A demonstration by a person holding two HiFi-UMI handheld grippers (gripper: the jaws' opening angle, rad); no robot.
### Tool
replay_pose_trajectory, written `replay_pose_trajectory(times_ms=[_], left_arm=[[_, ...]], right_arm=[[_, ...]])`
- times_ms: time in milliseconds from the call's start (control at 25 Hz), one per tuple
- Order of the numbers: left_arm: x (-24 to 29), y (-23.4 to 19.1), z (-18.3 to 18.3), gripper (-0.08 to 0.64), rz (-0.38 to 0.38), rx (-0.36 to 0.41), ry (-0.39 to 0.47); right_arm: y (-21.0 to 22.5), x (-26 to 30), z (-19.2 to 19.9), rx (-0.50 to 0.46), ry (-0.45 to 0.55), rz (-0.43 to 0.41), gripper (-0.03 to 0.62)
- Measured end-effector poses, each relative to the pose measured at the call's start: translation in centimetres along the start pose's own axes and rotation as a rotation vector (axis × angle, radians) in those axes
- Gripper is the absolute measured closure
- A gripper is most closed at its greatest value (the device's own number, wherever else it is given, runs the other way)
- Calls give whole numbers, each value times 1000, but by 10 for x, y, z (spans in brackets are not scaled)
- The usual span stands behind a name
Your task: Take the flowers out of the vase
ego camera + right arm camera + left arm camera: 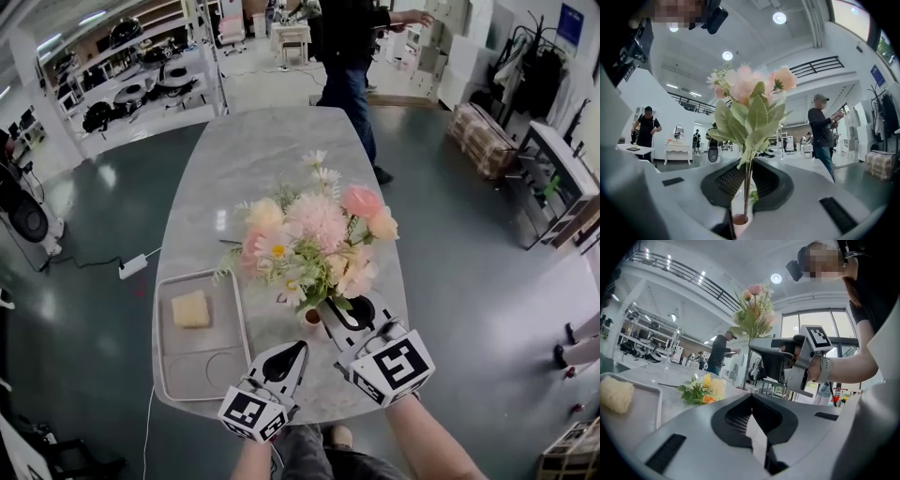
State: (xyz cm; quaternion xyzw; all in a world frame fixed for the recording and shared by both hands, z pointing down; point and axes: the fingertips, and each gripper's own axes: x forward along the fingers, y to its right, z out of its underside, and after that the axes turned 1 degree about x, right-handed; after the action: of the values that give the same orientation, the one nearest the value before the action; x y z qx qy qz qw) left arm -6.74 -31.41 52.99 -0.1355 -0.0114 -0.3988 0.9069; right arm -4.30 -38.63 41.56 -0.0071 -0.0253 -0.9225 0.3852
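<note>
Closest to me are my 2 grippers. The right gripper has its fingers pinching the thin green stems of the flowers, low down, just above the mouth of the vase. The left gripper is just beside it. Its fingers are pressed together with nothing in them.

The flowers are a big pink and cream bunch standing up over the middle of the bench. In the right gripper view the stems go down into the little brownish vase, so I think they are not all the way out yet. This looks like the pulling-out step. Next I need to go straight up until the stem ends are past the rim. I must keep my pinch tight so no stem slips. The vase is small and might tip or come up too, so my left gripper could hold it down.

The vase holds only these stems, as far as I can see. The tray on the left holds 1 yellow spongy block. A small yellow bunch lies flat on the bench, not in any holder.
</note>
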Motion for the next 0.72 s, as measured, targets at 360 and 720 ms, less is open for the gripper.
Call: replay_pose_trajectory(times_ms=[360,720], left_arm=[[-9,12,-15,546,-36,1,15],[-16,23,-35,546,-60,-6,44]], right_arm=[[-5,-11,-28,-21,35,-20,534],[-10,-26,-50,-24,50,-33,534]])
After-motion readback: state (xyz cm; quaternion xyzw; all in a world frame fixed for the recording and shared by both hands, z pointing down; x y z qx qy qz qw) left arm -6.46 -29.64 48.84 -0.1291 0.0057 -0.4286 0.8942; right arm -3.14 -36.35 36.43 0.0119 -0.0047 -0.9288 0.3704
